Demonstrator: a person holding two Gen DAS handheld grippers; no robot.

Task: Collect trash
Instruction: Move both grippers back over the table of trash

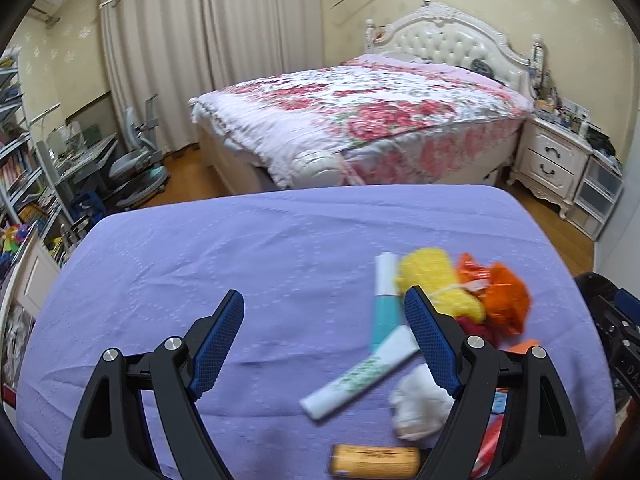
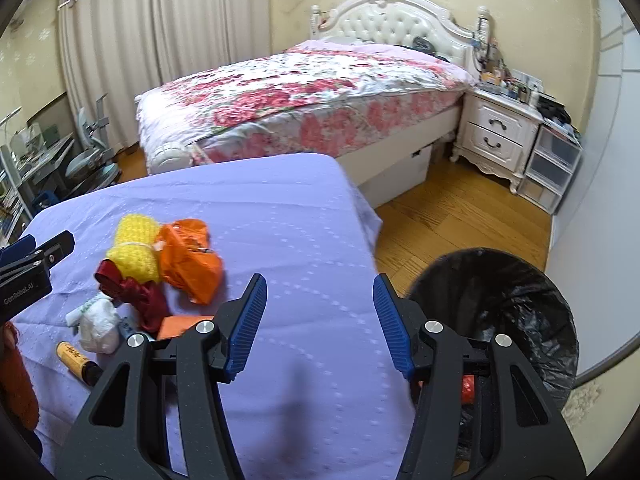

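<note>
The left gripper (image 1: 324,312) stands with its jaws wide apart and holds nothing; it hangs over the lilac cover (image 1: 240,248). The right gripper (image 2: 320,300) is likewise spread wide and unloaded.

Trash lies in a loose cluster on the cover, mostly ahead of and beside the left gripper's right jaw:
- White-and-teal tube (image 1: 386,296): long axis runs roughly straight away from the jaws, white end far.
- White tube with green print (image 1: 360,376): lies between the jaws, long axis diagonal, one end toward the right jaw. The print is too blurred to read.
- Amber cylinder with dark lettering (image 1: 374,460): lies crosswise below the jaw tips; the lettering is illegible.
- Crumpled white tissue (image 1: 420,404), touching the right jaw's inner side in view.
- Yellow knitted piece (image 1: 432,280) and orange wrapper (image 1: 500,300), beyond the right jaw tip, touching each other.

From the right wrist view, the cluster sits left of the left jaw, with a dark red wrapper (image 2: 136,296) among it. The black-lined bin (image 2: 500,304) stands on the floor behind the right jaw. The left gripper body there reads "GenRobot.AI".
</note>
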